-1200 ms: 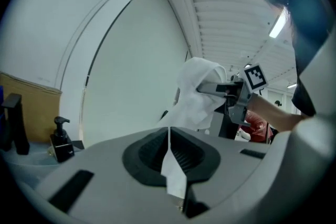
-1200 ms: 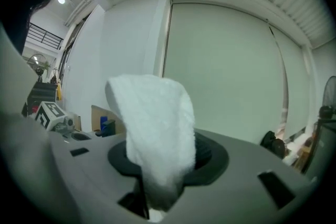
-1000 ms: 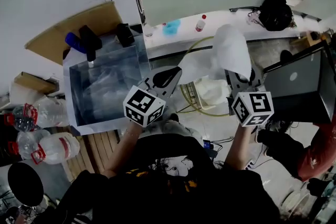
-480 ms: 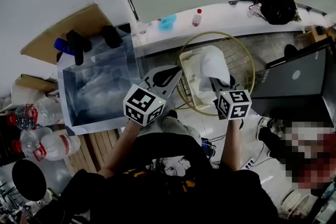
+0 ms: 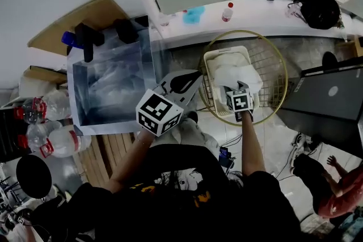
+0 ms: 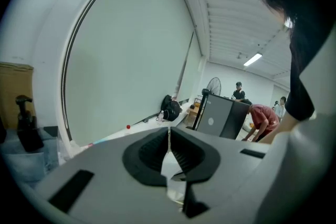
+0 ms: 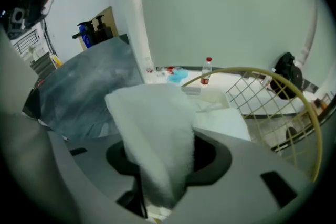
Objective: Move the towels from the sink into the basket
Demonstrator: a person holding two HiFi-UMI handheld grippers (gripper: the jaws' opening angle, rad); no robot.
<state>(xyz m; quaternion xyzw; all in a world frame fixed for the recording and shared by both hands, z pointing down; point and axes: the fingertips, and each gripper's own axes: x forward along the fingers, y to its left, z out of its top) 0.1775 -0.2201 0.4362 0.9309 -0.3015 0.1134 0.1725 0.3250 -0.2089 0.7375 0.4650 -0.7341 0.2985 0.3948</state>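
right hand-held gripper [image 5: 236,89]: jaws just been opening, white towel [image 7: 157,134] between the pads, standing up out of them
towel vs basket [image 5: 272,73]: right over it, above the cream tub [image 5: 211,62] inside; release path looks straight down
left hand-held gripper [image 6: 168,136]: jaws together, empty, between sink [image 5: 72,88] and basket, nearer the sink
in the way: nothing visible

I see a black top [image 5: 170,207] with a pale cartoon print and yellow marks. The grey plastic left gripper [image 5: 191,77] and right gripper [image 5: 237,88] have black ribbed pads [image 6: 149,157] and white marker cubes [image 5: 159,113] with black squares.
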